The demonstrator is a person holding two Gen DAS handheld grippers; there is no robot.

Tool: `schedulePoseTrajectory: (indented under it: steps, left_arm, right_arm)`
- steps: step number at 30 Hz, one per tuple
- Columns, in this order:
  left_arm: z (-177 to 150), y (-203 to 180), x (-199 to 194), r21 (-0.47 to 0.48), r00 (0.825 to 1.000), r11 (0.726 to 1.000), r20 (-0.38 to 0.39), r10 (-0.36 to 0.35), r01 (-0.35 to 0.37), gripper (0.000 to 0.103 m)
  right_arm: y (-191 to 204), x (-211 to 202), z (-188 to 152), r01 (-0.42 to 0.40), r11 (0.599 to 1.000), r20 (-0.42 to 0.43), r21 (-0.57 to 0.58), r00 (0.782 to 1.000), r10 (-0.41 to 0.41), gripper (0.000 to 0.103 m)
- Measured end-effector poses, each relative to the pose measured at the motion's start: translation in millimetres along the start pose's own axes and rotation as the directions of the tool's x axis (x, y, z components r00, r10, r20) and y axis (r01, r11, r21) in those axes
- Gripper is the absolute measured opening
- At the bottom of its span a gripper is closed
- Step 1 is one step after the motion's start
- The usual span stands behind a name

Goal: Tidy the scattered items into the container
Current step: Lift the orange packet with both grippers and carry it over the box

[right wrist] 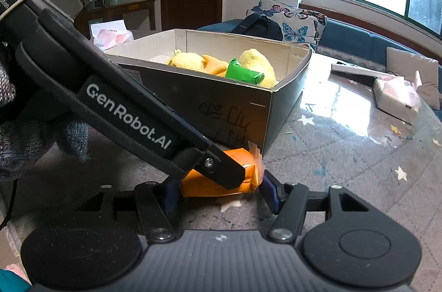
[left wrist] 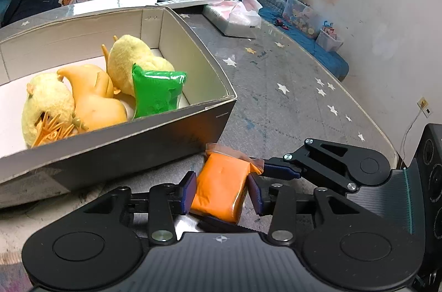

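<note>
Both grippers, left gripper (left wrist: 221, 189) and right gripper (right wrist: 219, 191), have their jaws part-open, bracketing the orange packet (left wrist: 221, 189) on the surface just by the cardboard box (left wrist: 154, 131), which holds a green packet (left wrist: 156, 91), fluffy yellow toys (left wrist: 129, 57) and an orange one (left wrist: 94, 98).

We see a glossy desk (left wrist: 276, 87) with a star-patterned cover; on it rest the open box (left wrist: 176, 131), an orange packet (left wrist: 221, 189) beside it, and a tissue pack (left wrist: 234, 18).
</note>
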State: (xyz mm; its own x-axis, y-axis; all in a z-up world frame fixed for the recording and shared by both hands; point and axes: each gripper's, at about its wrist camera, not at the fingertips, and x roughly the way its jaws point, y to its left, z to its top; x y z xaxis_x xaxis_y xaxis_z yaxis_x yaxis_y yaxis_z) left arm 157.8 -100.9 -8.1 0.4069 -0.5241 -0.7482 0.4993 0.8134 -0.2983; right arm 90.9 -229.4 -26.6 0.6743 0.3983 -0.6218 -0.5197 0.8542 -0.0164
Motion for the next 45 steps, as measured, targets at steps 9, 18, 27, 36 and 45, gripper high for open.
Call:
schedulePoseTrajectory:
  steps: [9, 18, 27, 36, 45]
  left_arm:
    - [-11.8, 3.2, -30.9, -0.059, 0.999, 0.998, 0.044, -0.005, 0.008, 0.040]
    - [0.0, 5.4, -78.1, -0.078, 0.986, 0.997, 0.165, 0.026, -0.013, 0.040]
    - [35.3, 32.1, -86.9, -0.114, 0.970, 0.993, 0.237, 0.048, -0.022, 0.040]
    - [53.7, 64.4, -72.3, -0.167, 0.972, 0.986, 0.225, 0.066, -0.028, 0.040]
    - [59.0, 78.1, -59.0, -0.193, 0.976, 0.980, 0.203, 0.081, -0.041, 0.040]
  right_arm:
    - [18.8, -14.3, 5.4, -0.025, 0.998, 0.015, -0.064, 1.000, 0.026, 0.060]
    - [36.4, -33.6, 33.6, -0.038, 0.986, 0.110, -0.159, 0.992, 0.056, 0.059]
    - [34.7, -17.7, 77.3, -0.026, 0.979, 0.173, -0.201, 0.983, 0.062, 0.059]
    - [30.3, 21.6, 97.8, -0.041, 0.980, 0.155, -0.192, 0.985, 0.072, 0.059]
    - [20.5, 41.1, 97.6, -0.057, 0.985, 0.133, -0.165, 0.988, 0.079, 0.059]
